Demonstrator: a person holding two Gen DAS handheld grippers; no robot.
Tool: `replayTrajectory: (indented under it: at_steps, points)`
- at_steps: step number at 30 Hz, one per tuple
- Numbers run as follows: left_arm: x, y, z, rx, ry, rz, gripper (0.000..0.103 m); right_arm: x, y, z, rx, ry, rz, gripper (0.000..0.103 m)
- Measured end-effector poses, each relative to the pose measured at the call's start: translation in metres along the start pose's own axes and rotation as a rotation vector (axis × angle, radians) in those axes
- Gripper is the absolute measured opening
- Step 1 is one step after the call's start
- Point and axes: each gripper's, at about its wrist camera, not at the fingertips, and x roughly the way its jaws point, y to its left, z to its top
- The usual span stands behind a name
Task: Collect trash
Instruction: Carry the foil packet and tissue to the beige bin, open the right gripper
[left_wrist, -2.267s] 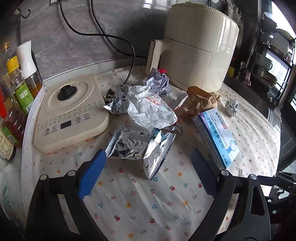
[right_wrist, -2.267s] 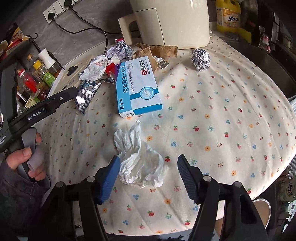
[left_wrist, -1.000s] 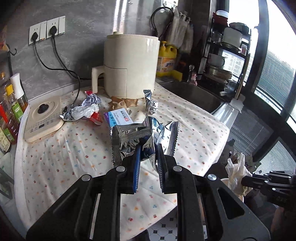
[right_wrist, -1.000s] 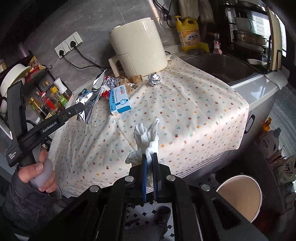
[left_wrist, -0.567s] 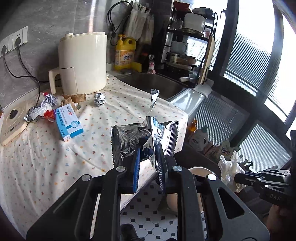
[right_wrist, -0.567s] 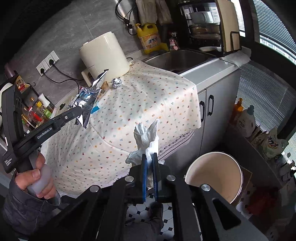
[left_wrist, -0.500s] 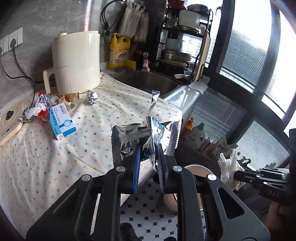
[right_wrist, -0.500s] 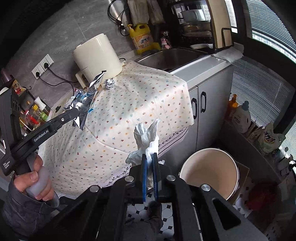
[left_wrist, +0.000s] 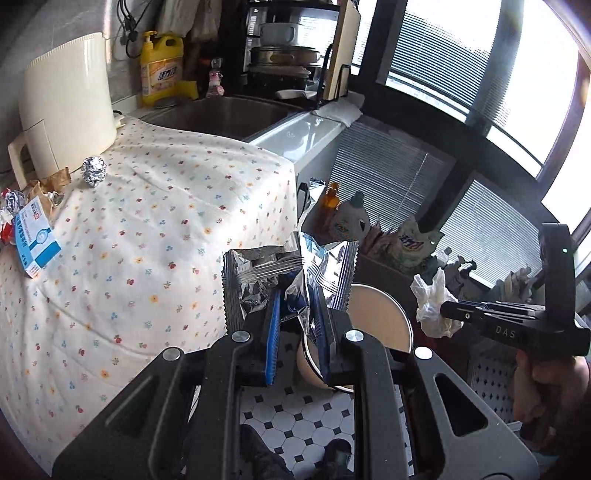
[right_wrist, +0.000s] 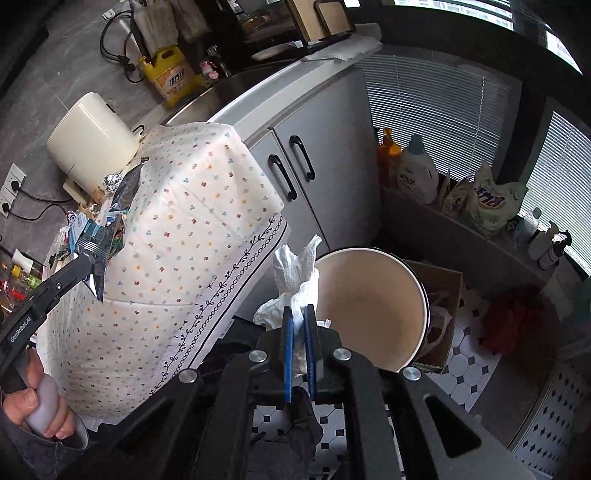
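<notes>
Each camera sits on one pair of tongs and looks out along its two fingers. The left one looks down past the tabletop (left_wrist: 155, 229) corner toward the trash bin (left_wrist: 380, 317) and the windows. The right one tips down more steeply, close above the bin. Both see the bin, the flowered cloth and the tiled floor (right_wrist: 476, 365).

You're in a small kitchen with a grey stone-look wall (right_wrist: 55, 74) and wall sockets (right_wrist: 9, 192) on it. The floor (left_wrist: 295, 417) is white tile with little black diamonds. A flowery tablecloth (left_wrist: 147, 229) covers the counter next to a steel sink (left_wrist: 218, 114), with grey cabinet doors (right_wrist: 314, 155) below. Big windows (left_wrist: 461, 74) with slatted blinds let in strong daylight, and a black dish rack (left_wrist: 280, 48) stands behind the sink.
</notes>
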Motion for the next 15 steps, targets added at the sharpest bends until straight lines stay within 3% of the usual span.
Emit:
replayTrajectory:
  at_steps: [7,9,10,11,15]
  points:
    - [0.046,-0.012,-0.006,0.069,0.078,-0.055,0.018,0.047,-0.029,0.005,0.073,0.050,-0.052,0.011]
    - [0.062,-0.015,-0.007,0.084,0.103,-0.069,0.018,0.055,-0.039,0.004,0.106,0.063,-0.048,0.019]
    - [0.071,-0.015,-0.008,0.092,0.114,-0.075,0.018,0.055,-0.044,0.003,0.128,0.056,-0.046,0.039]
    - [0.080,-0.016,-0.009,0.099,0.128,-0.079,0.018,0.054,-0.048,0.002,0.148,0.042,-0.056,0.052]
    - [0.111,-0.022,-0.008,0.110,0.157,-0.105,0.018,0.051,-0.062,-0.004,0.203,0.046,-0.079,0.052]
